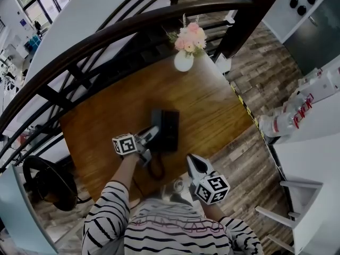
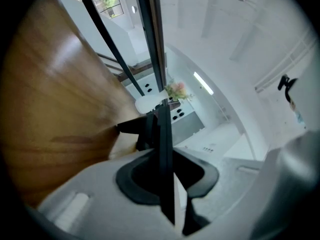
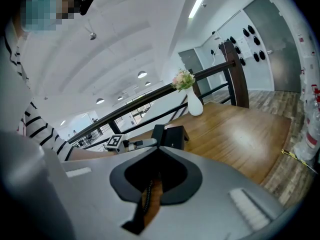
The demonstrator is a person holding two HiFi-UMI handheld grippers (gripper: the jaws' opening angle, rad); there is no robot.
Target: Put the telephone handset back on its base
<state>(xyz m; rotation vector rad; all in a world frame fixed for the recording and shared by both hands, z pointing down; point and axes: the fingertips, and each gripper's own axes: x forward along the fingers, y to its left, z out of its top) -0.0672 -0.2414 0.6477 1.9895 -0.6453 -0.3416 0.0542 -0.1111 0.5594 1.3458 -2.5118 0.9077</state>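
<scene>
Left gripper (image 1: 153, 133) clamps the black handset (image 1: 157, 119) beside the base (image 1: 171, 132); likely light, rigid, slippery, best held mid-length. Right gripper (image 1: 190, 160) closed, empty.

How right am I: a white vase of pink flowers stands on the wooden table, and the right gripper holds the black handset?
Not quite: the left gripper holds the black handset, as the left gripper view shows. The right gripper is shut and empty. The rest stands.
</scene>
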